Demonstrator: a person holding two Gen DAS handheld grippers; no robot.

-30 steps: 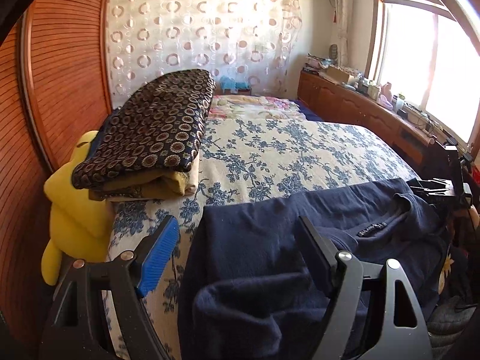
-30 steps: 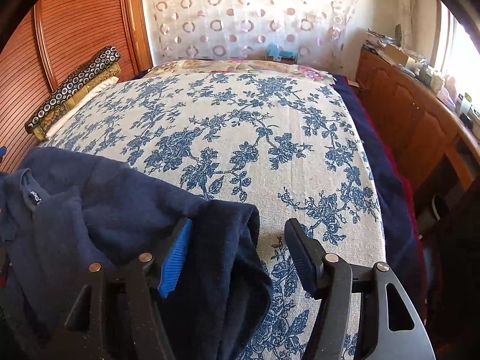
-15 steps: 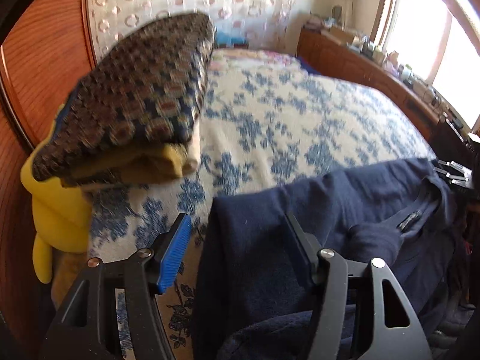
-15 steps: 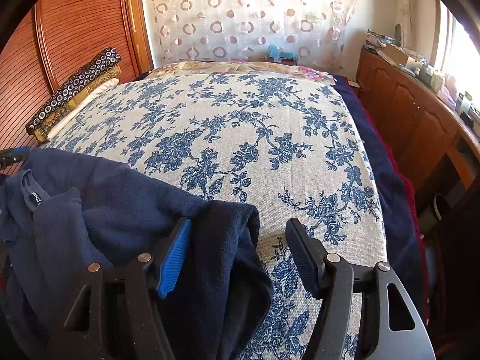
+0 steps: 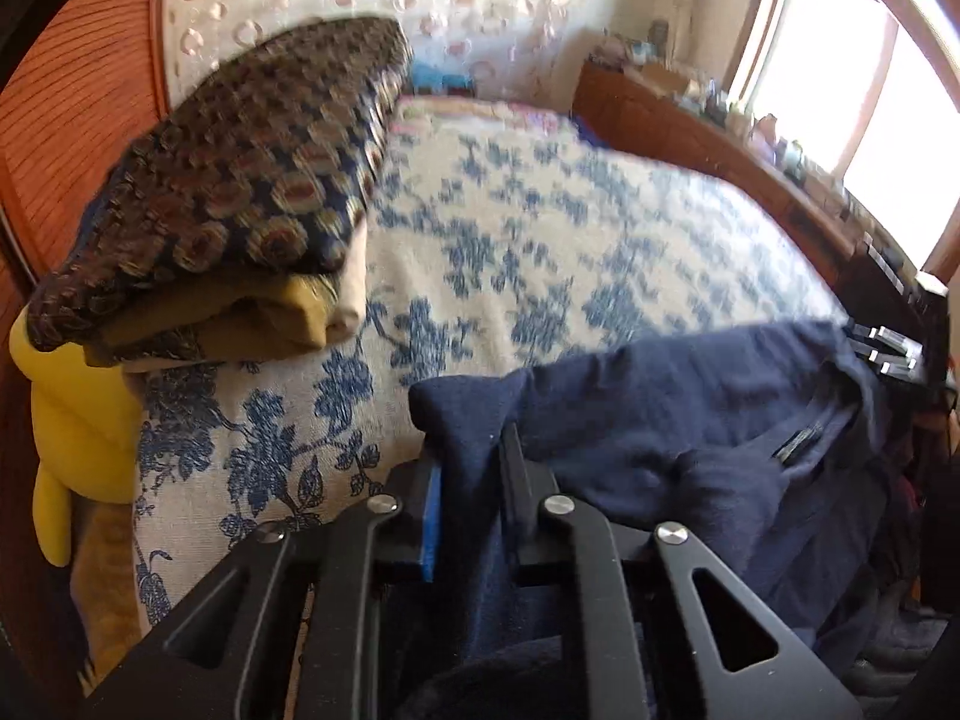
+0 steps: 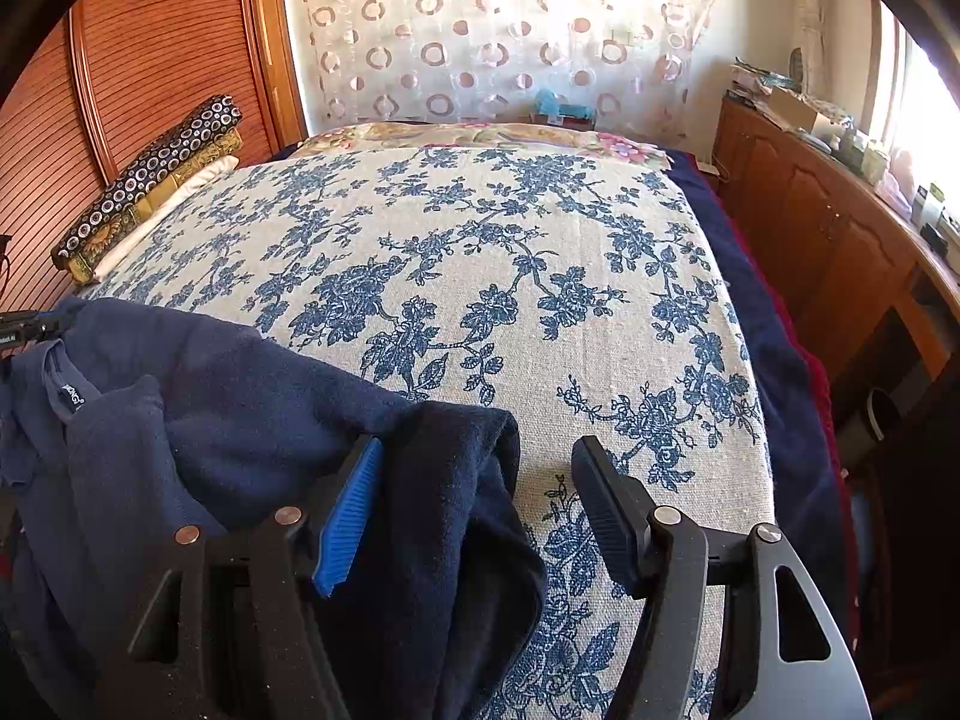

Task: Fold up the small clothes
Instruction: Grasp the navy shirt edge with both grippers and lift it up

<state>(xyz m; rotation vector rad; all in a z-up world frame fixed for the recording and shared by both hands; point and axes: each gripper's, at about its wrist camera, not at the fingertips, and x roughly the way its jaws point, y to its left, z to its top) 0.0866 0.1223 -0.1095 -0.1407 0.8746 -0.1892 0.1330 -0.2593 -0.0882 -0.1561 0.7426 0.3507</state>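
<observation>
A dark navy fleece top [image 5: 690, 420] lies along the near edge of the bed, collar and label showing [image 6: 72, 393]. My left gripper [image 5: 471, 468] is shut on the top's left corner, cloth pinched between its blue pad and black pad. My right gripper [image 6: 480, 492] is open; the top's right corner [image 6: 456, 480] lies between its fingers, beside the blue pad [image 6: 348, 516], apart from the black pad [image 6: 606, 516]. The left gripper's tip shows at the far left of the right wrist view [image 6: 24, 324].
The bed has a white spread with blue flowers [image 6: 510, 276]. A stack of folded patterned blankets [image 5: 240, 198] lies at the bed's left side, over a yellow plush [image 5: 78, 420]. A wooden cabinet [image 6: 828, 240] runs along the right under the window.
My left gripper has moved forward onto the top's left corner and closed on it. My right gripper has stayed open in the same place.
</observation>
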